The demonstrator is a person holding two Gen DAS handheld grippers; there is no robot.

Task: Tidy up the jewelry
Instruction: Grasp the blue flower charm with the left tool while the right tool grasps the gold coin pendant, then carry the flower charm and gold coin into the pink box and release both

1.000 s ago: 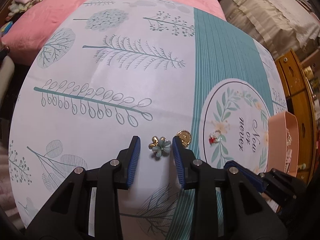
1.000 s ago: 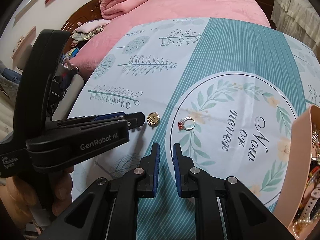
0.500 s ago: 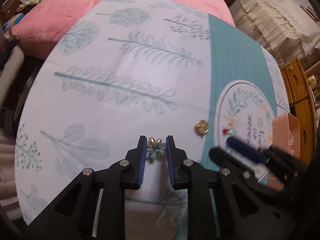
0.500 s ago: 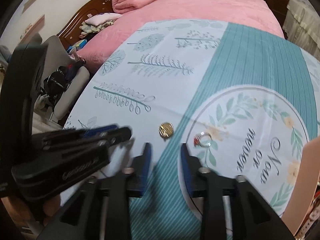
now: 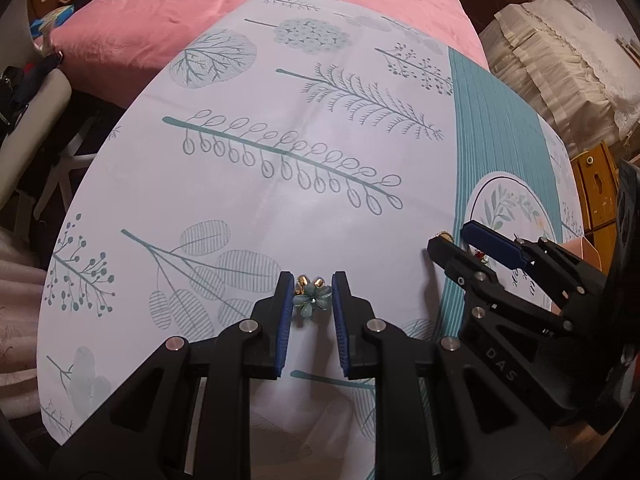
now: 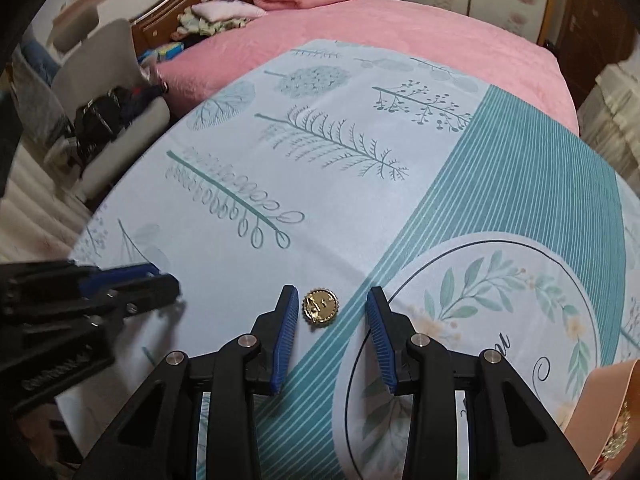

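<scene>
My left gripper (image 5: 311,293) is shut on a teal flower brooch (image 5: 310,296) with gold beads and holds it just above the printed tablecloth (image 5: 304,168). My right gripper (image 6: 333,303) is open, its fingers on either side of a round gold brooch (image 6: 320,306) lying on the cloth, apart from both pads. In the left wrist view the right gripper (image 5: 452,242) comes in from the right, and the gold brooch (image 5: 444,235) peeks out at its tip. A small ring with a red stone (image 5: 480,257) shows between its fingers.
A pink jewelry box (image 6: 608,412) with several pieces inside stands at the right edge of the table. A pink bed (image 6: 400,36) lies beyond the table. A grey chair (image 6: 104,92) with dark clothes stands at the left. Wooden drawers (image 5: 596,192) stand at the right.
My left gripper closed on the flower brooch and drew it back to the left. My right gripper opened wide and moved forward around the gold brooch.
</scene>
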